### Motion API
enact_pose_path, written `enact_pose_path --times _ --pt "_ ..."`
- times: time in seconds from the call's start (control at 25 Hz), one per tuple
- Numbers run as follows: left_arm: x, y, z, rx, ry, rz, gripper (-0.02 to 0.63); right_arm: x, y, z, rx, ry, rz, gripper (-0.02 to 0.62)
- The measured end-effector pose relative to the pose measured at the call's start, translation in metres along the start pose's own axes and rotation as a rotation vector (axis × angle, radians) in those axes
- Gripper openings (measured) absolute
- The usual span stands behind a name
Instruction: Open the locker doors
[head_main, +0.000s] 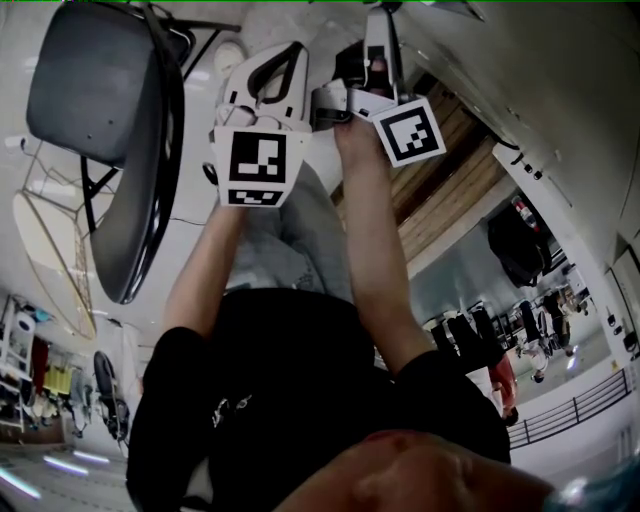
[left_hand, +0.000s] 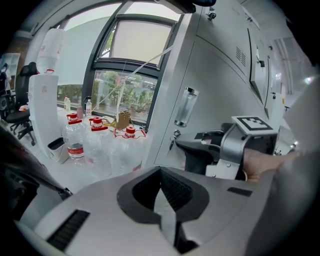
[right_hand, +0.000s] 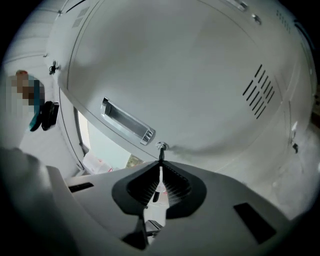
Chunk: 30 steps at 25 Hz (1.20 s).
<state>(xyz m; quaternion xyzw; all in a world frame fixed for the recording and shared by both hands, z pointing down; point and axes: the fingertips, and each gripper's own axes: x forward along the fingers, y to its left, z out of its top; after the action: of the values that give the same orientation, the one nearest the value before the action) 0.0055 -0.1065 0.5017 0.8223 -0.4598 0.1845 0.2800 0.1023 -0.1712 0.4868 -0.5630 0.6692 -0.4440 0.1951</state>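
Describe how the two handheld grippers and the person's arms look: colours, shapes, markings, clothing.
The left gripper and right gripper have smooth pale grey-white shells, with black ribbed pads lining a V-shaped notch. Each carries a white cube printed with black square markers. The person wears a black short-sleeved top; the forearms are bare.

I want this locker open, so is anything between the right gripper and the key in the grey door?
Nothing visible stands between them: the right gripper has its jaws closed on the small metal key in the lock of the grey metal locker door.
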Motion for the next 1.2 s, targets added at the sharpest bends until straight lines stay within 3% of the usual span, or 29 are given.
enact_pose_path --times 0.6,0.8,1.0,1.2 --pt "-0.003 0.004 0.0 -0.021 -0.004 0.006 0.011 -0.002 -0.007 -0.001 0.499 -0.099 0.114 0.031" --pt "-0.004 0.007 -0.001 -0.026 -0.006 0.009 0.011 -0.003 -0.007 0.0 0.497 -0.102 0.104 0.032" --pt "-0.004 0.015 -0.003 -0.037 -0.002 0.027 0.011 -0.003 -0.006 0.0 0.426 -0.082 0.088 0.034" --pt "-0.003 0.013 -0.004 -0.038 -0.006 0.013 0.011 -0.007 -0.004 0.002 0.377 -0.071 0.103 0.116"
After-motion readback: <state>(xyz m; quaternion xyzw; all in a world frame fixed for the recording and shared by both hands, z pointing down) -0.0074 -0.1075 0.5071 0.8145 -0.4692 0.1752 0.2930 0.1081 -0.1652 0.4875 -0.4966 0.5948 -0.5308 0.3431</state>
